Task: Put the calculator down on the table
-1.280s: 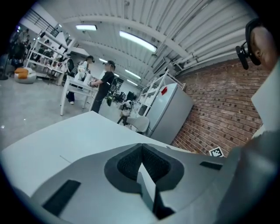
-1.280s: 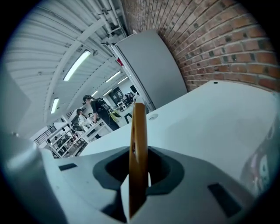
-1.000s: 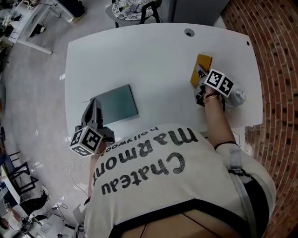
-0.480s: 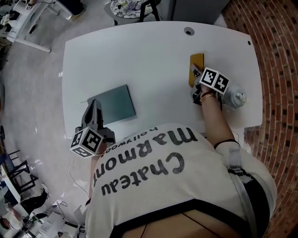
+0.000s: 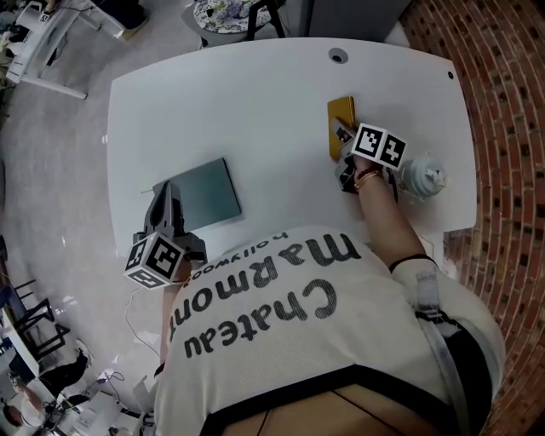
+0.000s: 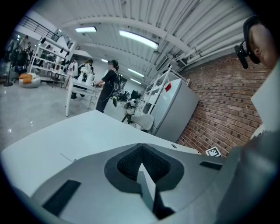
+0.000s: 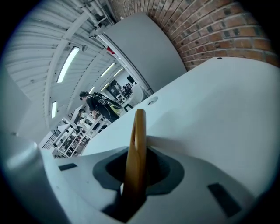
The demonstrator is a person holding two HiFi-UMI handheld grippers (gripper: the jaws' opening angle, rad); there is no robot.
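In the head view my right gripper (image 5: 344, 143) is shut on a yellow calculator (image 5: 341, 121) over the right half of the white table (image 5: 272, 102). The right gripper view shows the calculator (image 7: 136, 148) edge-on between the jaws of the right gripper (image 7: 134, 177), its far end pointing out over the table (image 7: 214, 105). Whether it touches the tabletop I cannot tell. My left gripper (image 5: 164, 197) rests near the table's front left edge, beside a dark green pad (image 5: 204, 191). In the left gripper view the left gripper (image 6: 141, 162) has its jaws together and holds nothing.
A white ribbed object (image 5: 423, 176) stands on the table just right of my right hand. A round cable hole (image 5: 338, 56) sits near the table's far edge. A chair (image 5: 228, 12) stands beyond the table, and a brick wall (image 5: 502, 128) runs along the right.
My right gripper has carried the calculator a little to the left across the table and slightly lower. The left gripper has stayed where it was.
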